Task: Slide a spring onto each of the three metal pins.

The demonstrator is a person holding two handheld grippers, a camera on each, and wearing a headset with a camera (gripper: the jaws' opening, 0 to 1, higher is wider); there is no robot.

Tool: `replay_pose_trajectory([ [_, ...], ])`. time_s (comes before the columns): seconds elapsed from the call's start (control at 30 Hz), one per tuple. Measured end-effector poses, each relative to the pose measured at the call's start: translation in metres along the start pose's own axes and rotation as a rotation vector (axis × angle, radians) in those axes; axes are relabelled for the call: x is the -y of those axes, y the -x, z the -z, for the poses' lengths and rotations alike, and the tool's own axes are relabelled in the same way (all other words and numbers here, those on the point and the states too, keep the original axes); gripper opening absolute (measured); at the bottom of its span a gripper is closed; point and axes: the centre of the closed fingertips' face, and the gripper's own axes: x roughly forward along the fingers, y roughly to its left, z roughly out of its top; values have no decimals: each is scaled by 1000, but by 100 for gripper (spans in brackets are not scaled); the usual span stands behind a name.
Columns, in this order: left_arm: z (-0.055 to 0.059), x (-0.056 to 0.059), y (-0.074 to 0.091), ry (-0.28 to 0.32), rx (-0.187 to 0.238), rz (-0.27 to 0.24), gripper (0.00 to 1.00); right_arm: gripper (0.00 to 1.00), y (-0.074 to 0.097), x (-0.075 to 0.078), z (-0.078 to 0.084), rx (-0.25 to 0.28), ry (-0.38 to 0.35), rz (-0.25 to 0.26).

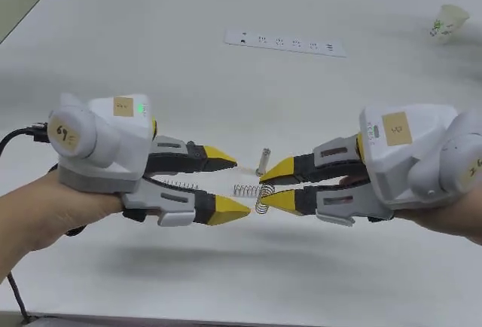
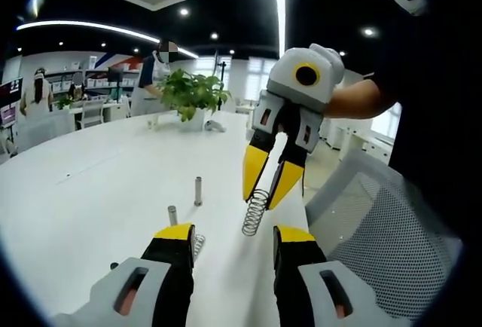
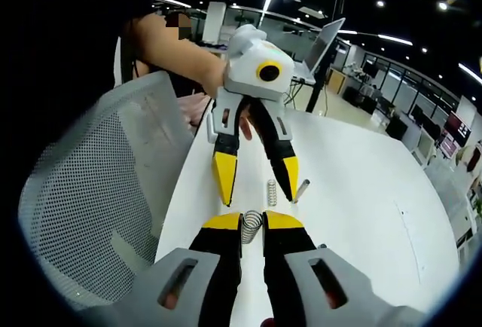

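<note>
Head view: right hand-held gripper [image 1: 266, 190] pinches spring [image 1: 245, 190].

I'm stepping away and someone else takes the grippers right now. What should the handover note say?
Left claw: open, empty, facing the right claw.
Right claw: shut on one end of a spring, held above the table.
Things: two metal pins stand upright, both bare. A loose spring lies by the left claw.
Done: no spring is on either of these pins.
Left: slide the held spring onto a pin, then do the others.
</note>
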Motion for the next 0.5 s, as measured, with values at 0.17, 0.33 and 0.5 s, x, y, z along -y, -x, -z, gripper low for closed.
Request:
replay_pose_trajectory([
  [0.17, 3, -5, 9, 10, -2, -31, 41, 7, 0, 2, -1, 9, -8, 14],
  [0.33, 5, -14, 21, 21, 3, -71, 49, 7, 1, 4, -1, 10, -13, 26],
  [0.5, 13, -24, 33, 50, -7, -113, 55, 7, 2, 5, 1, 0, -6, 28],
])
